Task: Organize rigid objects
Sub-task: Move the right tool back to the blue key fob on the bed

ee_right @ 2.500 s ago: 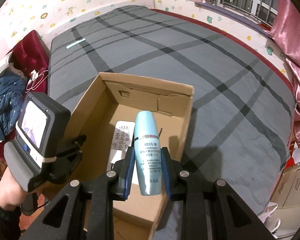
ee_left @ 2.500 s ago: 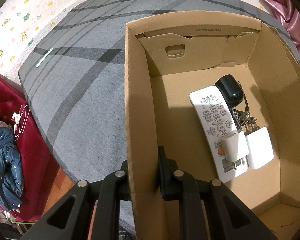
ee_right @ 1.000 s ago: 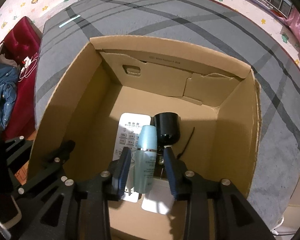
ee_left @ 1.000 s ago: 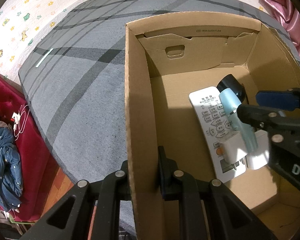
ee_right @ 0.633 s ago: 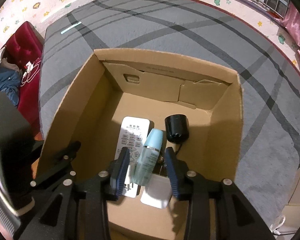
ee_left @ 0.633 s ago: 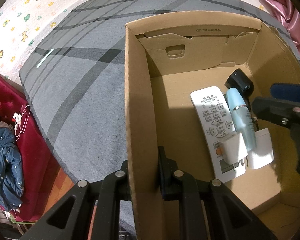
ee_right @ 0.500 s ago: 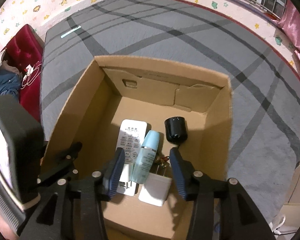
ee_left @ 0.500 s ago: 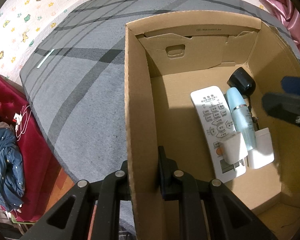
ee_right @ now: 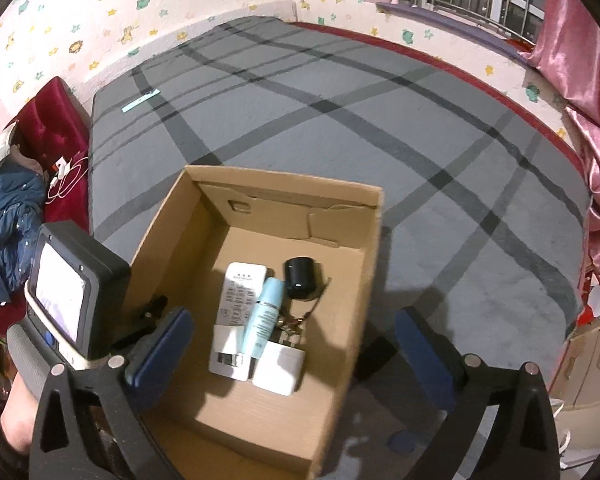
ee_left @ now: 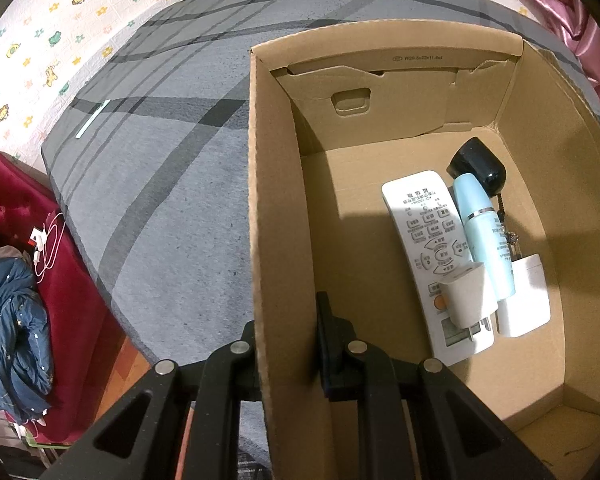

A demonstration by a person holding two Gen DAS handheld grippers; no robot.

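Note:
A cardboard box (ee_left: 276, 208) (ee_right: 364, 248) stands on the grey striped bed. Inside lie a white remote (ee_left: 424, 236) (ee_right: 236, 292), a light blue bottle (ee_left: 486, 236) (ee_right: 266, 314), a black round object (ee_left: 478, 166) (ee_right: 299, 278), and two white chargers (ee_left: 466, 300) (ee_left: 526, 304). My left gripper (ee_left: 288, 340) is shut on the box's left wall. My right gripper (ee_right: 296, 344) is open wide and empty, raised above the box.
A red padded bench (ee_right: 56, 112) with a blue jacket (ee_right: 8, 216) and a white cable lies left of the bed. A pink curtain (ee_right: 580, 56) hangs at the right. A pale strip (ee_right: 140, 101) lies on the bed's far left.
My right gripper lowered the blue bottle into the box, let it go beside the remote, opened wide and rose out. The left gripper has not moved.

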